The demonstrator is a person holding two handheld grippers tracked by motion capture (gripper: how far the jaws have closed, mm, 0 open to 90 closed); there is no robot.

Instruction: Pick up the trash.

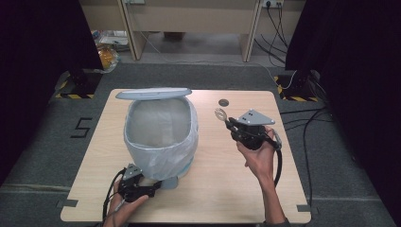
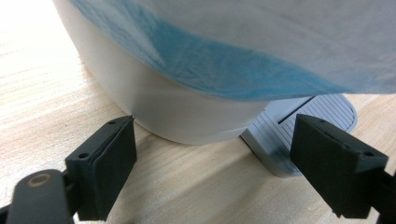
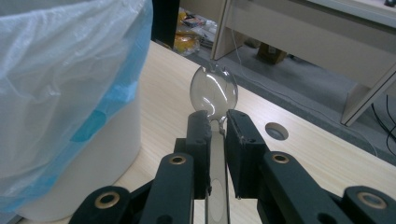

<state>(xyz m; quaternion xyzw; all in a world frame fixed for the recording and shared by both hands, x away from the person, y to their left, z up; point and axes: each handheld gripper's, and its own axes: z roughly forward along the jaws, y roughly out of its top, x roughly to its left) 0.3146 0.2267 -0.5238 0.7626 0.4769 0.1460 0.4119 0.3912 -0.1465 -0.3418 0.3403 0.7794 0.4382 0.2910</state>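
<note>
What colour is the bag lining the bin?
The bin bag is translucent pale blue, clearest in the right gripper view.

The right gripper [image 1: 226, 120] holds a clear spoon [image 1: 220, 114] beside the open bin [image 1: 161, 137].

High view looks down; gripper views sit close (sharing the bin [image 1: 161, 137]).

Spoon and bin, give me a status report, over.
Right claw shut on clear plastic spoon, held above the table. Left claw open at the pedal. Bin lid up, bag-lined, nothing blocking.
</note>
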